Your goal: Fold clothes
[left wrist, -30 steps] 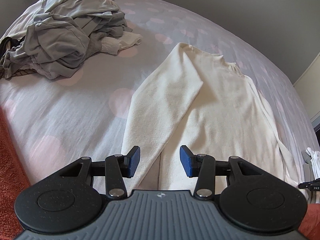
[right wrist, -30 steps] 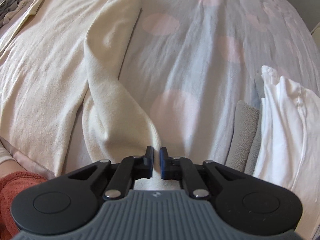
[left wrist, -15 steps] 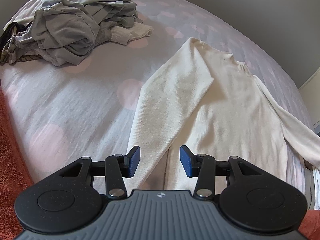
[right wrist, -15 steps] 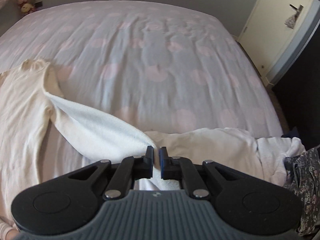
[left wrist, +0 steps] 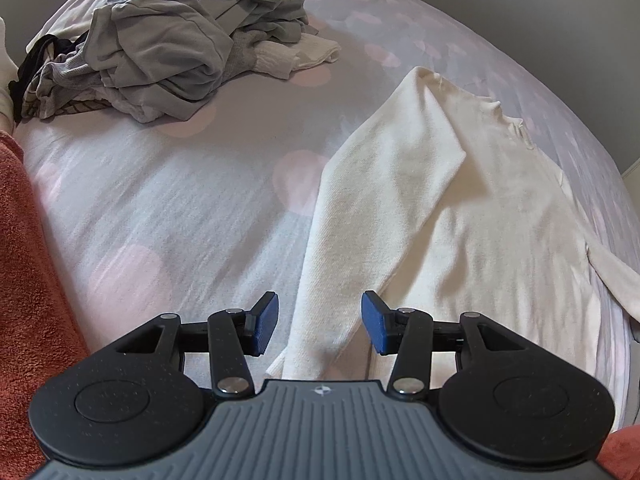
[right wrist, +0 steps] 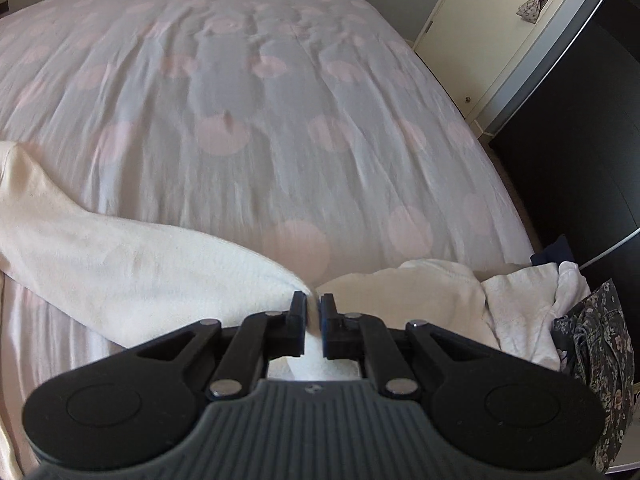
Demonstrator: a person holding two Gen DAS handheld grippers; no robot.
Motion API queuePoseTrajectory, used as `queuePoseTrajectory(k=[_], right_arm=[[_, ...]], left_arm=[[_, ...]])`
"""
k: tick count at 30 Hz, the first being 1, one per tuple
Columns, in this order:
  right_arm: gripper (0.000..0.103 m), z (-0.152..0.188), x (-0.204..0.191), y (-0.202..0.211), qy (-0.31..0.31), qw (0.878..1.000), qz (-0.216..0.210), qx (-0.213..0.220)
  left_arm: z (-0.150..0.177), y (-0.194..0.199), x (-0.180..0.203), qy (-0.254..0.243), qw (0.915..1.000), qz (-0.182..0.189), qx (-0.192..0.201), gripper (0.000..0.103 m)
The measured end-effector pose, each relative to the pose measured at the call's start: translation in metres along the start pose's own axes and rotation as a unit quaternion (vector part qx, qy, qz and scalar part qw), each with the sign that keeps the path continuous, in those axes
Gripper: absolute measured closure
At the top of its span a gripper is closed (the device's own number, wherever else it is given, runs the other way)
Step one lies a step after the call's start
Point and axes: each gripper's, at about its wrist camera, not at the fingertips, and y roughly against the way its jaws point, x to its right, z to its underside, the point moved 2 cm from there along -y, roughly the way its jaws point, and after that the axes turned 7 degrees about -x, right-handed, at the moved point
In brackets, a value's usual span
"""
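- The cream long-sleeved sweater [left wrist: 472,216] lies flat on the polka-dot bed cover [left wrist: 168,208]. Its long axis runs away from the left wrist camera, with the neckline at the far end and the hem nearest the person.
- The left sleeve [left wrist: 360,216] is folded in over the body. It runs from the shoulder down to a cuff that lies directly below the left claw [left wrist: 319,328].
- The left claw stands moderately wide and its jaws have just been opening a little further. Nothing is gripped: the blue pads [left wrist: 265,322] straddle the cuff end without pressing it.
- The right claw [right wrist: 314,320] is pinched nearly closed on the end of the right sleeve [right wrist: 132,268]. That sleeve stretches out to the left of the claw, back toward the sweater body, lifted and drawn sideways off the bed.
- The right hand clearly holds the part that matters: the next move probably carries this sleeve across the body, mirroring the left one.
- A pile of grey clothes [left wrist: 168,40] sits well apart at the far left, and white folded garments [right wrist: 472,300] lie just beside the right claw.
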Motion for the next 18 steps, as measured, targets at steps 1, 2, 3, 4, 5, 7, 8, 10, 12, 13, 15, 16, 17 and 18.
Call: queuePoseTrajectory(k=[1,2,3,4,5,7,8,10,12,13,15,16,17,18], right_arm=[[0.093,0.002,0.0,-0.002,0.001,1.0,0.003,0.002],[0.088,0.004,0.0,-0.005,0.003,1.0,0.006,0.005],[0.083,0.006,0.001,-0.004,0.001,1.0,0.01,0.012],[0.072,0.01,0.002,-0.002,-0.004,1.0,0.01,0.02],[0.069,0.013,0.002,0.001,-0.008,0.999,0.0,0.031],[0.069,0.02,0.001,0.01,-0.019,0.998,-0.018,0.058],[0.069,0.025,-0.002,0.017,-0.024,0.997,-0.022,0.076],[0.069,0.036,-0.009,0.031,-0.033,0.992,-0.033,0.116],[0.063,0.051,-0.022,0.045,-0.043,0.986,-0.053,0.153],[0.06,0.059,-0.031,0.047,-0.051,0.984,-0.07,0.159],[0.056,0.074,-0.049,0.051,-0.067,0.978,-0.103,0.169],[0.054,0.079,-0.06,0.049,-0.076,0.976,-0.123,0.164],[0.051,0.084,-0.071,0.046,-0.085,0.973,-0.143,0.158],[0.048,0.089,-0.081,0.043,-0.094,0.97,-0.163,0.152]], left_arm=[[-0.001,-0.002,-0.002,0.0,1.0,-0.004,-0.003,0.058],[-0.003,-0.005,-0.003,0.002,1.0,-0.006,-0.006,0.058],[-0.004,-0.007,-0.005,0.003,0.9999,-0.007,-0.009,0.058],[-0.004,-0.01,-0.006,0.006,0.9999,-0.007,-0.011,0.058],[-0.005,-0.012,-0.008,0.01,0.9998,-0.006,-0.014,0.058],[-0.006,-0.018,-0.012,0.017,0.9996,-0.005,-0.02,0.058],[-0.005,-0.021,-0.013,0.021,0.9995,-0.005,-0.024,0.058],[-0.005,-0.027,-0.015,0.027,0.9992,-0.003,-0.029,0.058],[-0.003,-0.032,-0.015,0.033,0.999,0.002,-0.031,0.058],[-0.001,-0.034,-0.015,0.037,0.9989,0.007,-0.029,0.058],[0.001,-0.038,-0.017,0.049,0.9983,0.013,-0.026,0.059],[0.002,-0.04,-0.017,0.054,0.9982,0.013,-0.025,0.062],[0.003,-0.04,-0.018,0.058,0.9981,0.012,-0.02,0.063],[0.004,-0.041,-0.018,0.06,0.998,0.011,-0.014,0.067]])
